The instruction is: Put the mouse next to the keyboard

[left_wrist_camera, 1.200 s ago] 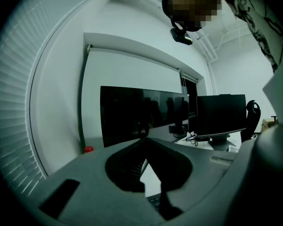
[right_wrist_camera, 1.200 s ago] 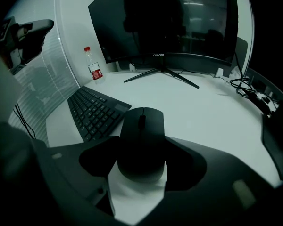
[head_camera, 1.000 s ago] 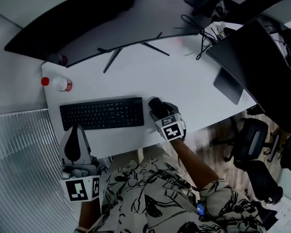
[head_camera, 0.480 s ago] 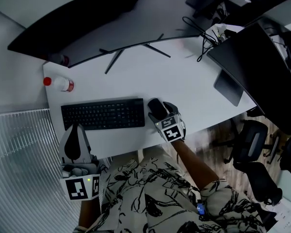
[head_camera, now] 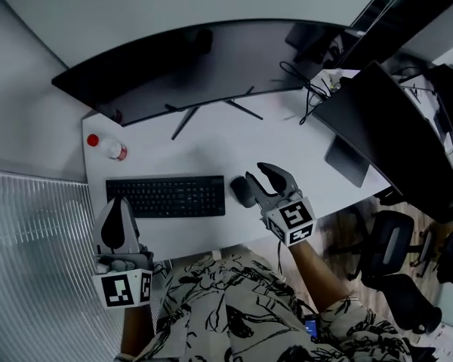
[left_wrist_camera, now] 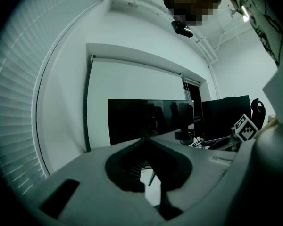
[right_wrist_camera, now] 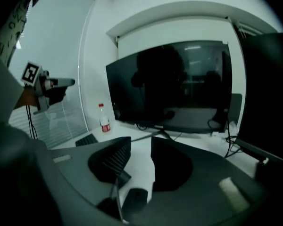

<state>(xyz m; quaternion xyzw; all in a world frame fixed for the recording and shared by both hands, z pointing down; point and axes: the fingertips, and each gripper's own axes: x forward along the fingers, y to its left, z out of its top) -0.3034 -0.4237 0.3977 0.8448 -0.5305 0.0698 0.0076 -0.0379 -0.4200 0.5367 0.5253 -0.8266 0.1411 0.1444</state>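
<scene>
Grey plastic, the right tongs (right_wrist_camera: pixel 140 141) hang just above and to the right of the mouse (head_camera: pixel 241 191). Their jaws are parted by a narrow gap with nothing between them, and they have just been closing on empty air. The left tongs (left_wrist_camera: pixel 146 139) are closed tip to tip and empty, held off the near left edge of the worktop (head_camera: pixel 211 138).

The black mouse lies on the worktop just beside the right end of the keyboard (head_camera: pixel 166 196), with a thin strip of bare surface between them. I judge the placing done (the mouse stands free of both tongs), so the step in hand is the release. The next move calls only for drawing the right tongs clear without brushing the mouse.

The white worktop is smooth and mostly bare. A red-capped bottle (head_camera: pixel 109 148) stands at its far left. A wide curved monitor (head_camera: pixel 196 66) spans the far edge, a second monitor (head_camera: pixel 377 127) sits at the right, and tangled cables (head_camera: pixel 309 89) lie between them. Ribbed blinds (head_camera: pixel 30 232) fill the left, and office chairs (head_camera: pixel 385 247) stand at the right.
</scene>
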